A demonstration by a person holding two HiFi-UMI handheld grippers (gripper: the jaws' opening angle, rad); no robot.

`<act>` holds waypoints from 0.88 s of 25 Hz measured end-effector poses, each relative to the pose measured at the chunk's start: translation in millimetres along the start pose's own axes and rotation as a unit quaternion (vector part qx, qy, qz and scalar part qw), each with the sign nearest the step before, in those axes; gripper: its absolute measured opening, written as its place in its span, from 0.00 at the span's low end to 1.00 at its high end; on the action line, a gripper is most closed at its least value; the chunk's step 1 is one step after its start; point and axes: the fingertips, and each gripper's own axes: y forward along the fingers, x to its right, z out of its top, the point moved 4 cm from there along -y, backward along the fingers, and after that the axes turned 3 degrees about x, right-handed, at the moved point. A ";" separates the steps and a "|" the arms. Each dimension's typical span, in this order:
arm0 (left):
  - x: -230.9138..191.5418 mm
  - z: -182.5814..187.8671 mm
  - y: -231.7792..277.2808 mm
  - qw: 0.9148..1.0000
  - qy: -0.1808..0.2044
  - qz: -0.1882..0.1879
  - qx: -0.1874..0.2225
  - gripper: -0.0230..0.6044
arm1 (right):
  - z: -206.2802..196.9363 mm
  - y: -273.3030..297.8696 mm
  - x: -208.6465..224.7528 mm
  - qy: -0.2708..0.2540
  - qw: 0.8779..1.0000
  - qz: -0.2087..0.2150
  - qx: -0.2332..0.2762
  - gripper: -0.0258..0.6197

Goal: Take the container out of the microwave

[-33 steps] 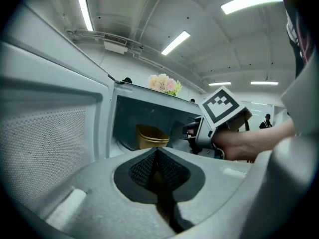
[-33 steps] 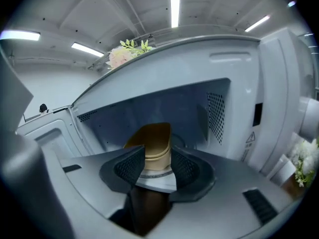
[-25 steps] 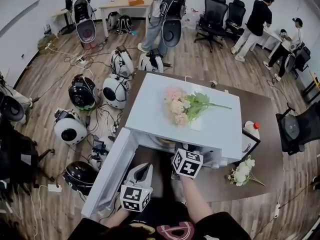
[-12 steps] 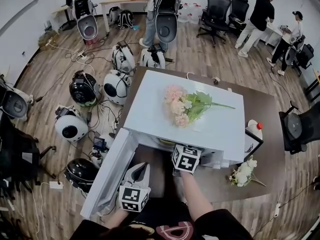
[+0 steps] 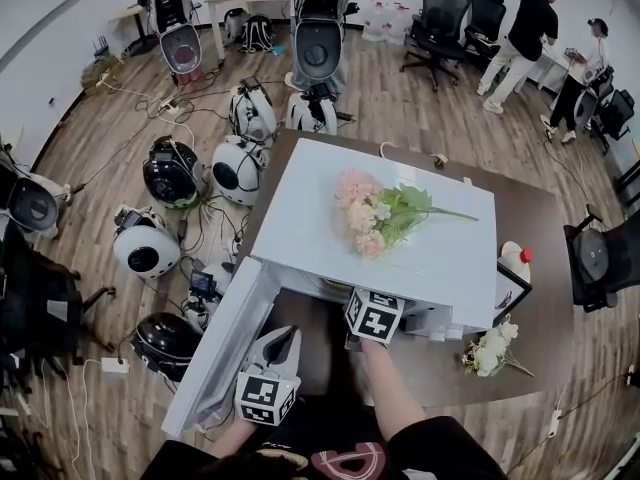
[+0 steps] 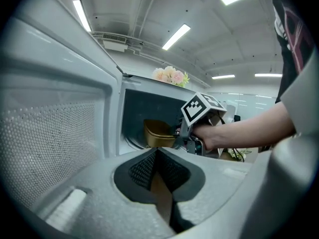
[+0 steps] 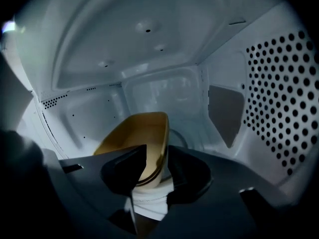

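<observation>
The white microwave stands on a brown table, its door swung open to the left. Inside it sits a golden-yellow container, also seen in the left gripper view. My right gripper reaches into the cavity, and in the head view only its marker cube shows at the opening. Its jaws have just been closing. They straddle the container's near wall, one inside and one outside, without pressing on it. My left gripper hangs shut and empty in front of the open door.
A pink and green bouquet lies on the microwave's top. A red-capped bottle and a white flower sprig are on the table at the right. Round devices and cables crowd the floor at the left. People stand far behind.
The right gripper has edged slightly lower and deeper into the microwave's mouth. The left gripper has stayed by the door.
</observation>
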 end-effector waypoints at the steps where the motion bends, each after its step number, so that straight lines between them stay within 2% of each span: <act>1: 0.3 0.6 -0.3 1.000 -0.002 -0.003 0.002 0.05 | 0.2 1.0 0.0 0.002 1.000 0.000 0.000 0.26; 7: -3.1 3.0 -0.4 1.000 -0.002 -0.001 0.005 0.05 | 5.1 4.3 -0.7 0.000 1.000 -0.007 -0.005 0.23; 11: -3.5 5.0 1.3 1.000 0.002 -0.002 0.007 0.05 | 4.2 3.3 -1.0 0.001 1.000 -0.023 -0.006 0.11; 15: 4.5 8.9 1.7 0.999 0.051 -0.012 0.005 0.05 | 2.7 -1.0 0.5 0.009 0.999 -0.040 -0.005 0.11; 19: 4.0 8.8 2.1 0.999 0.028 -0.014 0.010 0.05 | 0.0 -2.6 1.0 0.014 0.999 -0.048 -0.006 0.11; 22: 4.8 8.9 0.9 0.999 0.035 -0.017 0.010 0.05 | -2.5 -4.2 2.1 0.019 0.999 -0.047 -0.005 0.10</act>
